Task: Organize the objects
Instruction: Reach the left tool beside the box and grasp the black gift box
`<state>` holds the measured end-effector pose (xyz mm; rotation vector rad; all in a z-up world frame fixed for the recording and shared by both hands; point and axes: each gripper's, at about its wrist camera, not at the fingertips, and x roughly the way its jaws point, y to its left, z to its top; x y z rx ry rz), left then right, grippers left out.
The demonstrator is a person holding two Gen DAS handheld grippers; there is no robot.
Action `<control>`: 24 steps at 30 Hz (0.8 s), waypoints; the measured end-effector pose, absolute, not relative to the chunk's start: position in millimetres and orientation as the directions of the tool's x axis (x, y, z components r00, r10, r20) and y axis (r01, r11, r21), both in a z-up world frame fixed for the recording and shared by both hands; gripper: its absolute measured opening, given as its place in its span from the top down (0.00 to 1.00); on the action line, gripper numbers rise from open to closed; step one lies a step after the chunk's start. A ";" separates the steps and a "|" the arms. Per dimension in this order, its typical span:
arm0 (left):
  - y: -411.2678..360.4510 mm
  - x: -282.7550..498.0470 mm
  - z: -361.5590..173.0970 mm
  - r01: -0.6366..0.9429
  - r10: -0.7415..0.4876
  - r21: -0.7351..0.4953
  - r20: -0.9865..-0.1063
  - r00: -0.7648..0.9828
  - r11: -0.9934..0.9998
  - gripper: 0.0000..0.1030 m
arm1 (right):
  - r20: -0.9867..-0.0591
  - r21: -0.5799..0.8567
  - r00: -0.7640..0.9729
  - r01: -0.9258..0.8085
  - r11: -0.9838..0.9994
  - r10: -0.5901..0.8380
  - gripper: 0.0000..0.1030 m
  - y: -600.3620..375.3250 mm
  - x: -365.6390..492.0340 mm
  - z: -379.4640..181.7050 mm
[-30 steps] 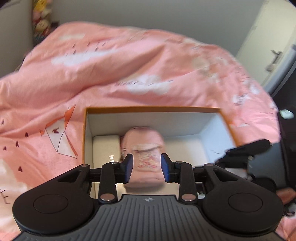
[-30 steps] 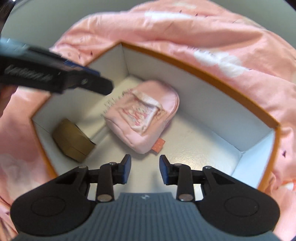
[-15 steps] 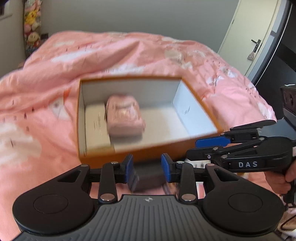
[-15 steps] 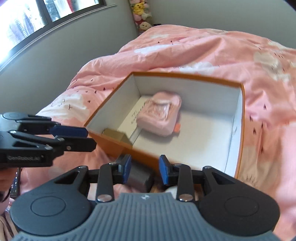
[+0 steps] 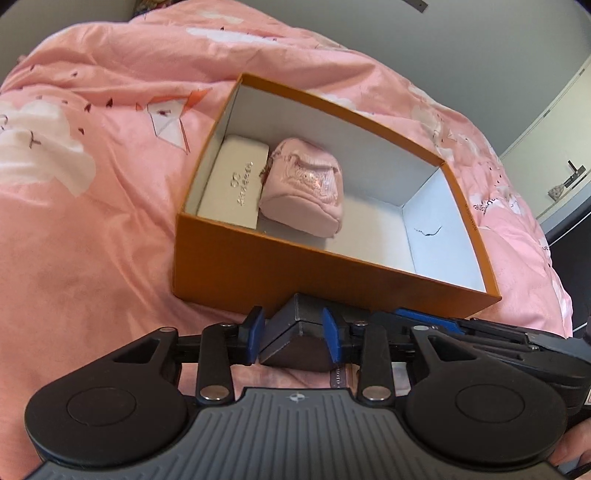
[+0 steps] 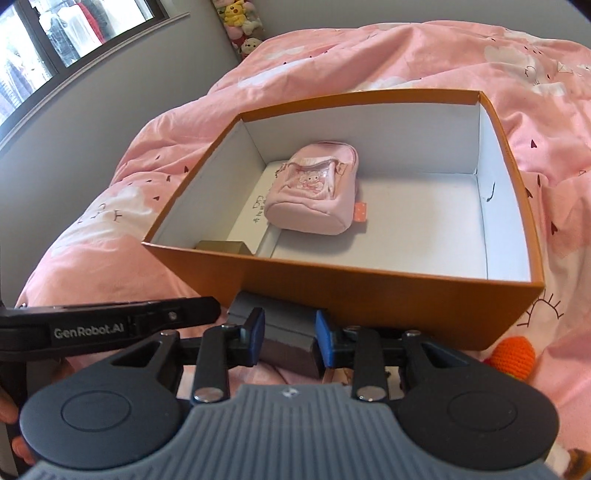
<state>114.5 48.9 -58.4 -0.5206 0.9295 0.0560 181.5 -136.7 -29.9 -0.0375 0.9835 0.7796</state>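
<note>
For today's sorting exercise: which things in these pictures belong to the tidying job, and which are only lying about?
Job: orange box, pink mini backpack, white case, dark grey box, left gripper, right gripper.

Lying about: pink duvet, plush toys, orange knitted toy.

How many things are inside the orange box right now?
3. In the orange box: a pink mini backpack near the middle, a white case along the left wall, and a small tan box in the near left corner. Something smaller could hide behind them.

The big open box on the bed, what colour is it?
Box: orange outside, white inside; right wrist view.
</note>
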 end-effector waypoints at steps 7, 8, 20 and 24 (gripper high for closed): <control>44.9 114.9 -72.8 -0.266 -0.202 -0.411 -0.797 0.570 0.872 0.87 | -0.772 0.334 0.281 -0.584 0.740 0.570 0.80 -133.7 186.1 -39.9; 45.0 114.0 -73.9 -0.265 -0.204 -0.408 -0.802 0.561 0.874 0.89 | -0.775 0.340 0.272 -0.582 0.739 0.570 0.82 -133.8 185.5 -42.0; 52.7 86.5 -61.6 -0.289 -0.181 -0.391 -0.814 0.552 0.874 0.92 | -0.813 0.334 0.198 -0.611 0.717 0.547 0.94 -139.7 162.8 -56.0; 50.2 90.5 -54.5 -0.266 -0.193 -0.412 -0.786 0.587 0.871 0.80 | -0.823 0.340 0.172 -0.613 0.713 0.541 0.95 -142.0 158.3 -59.8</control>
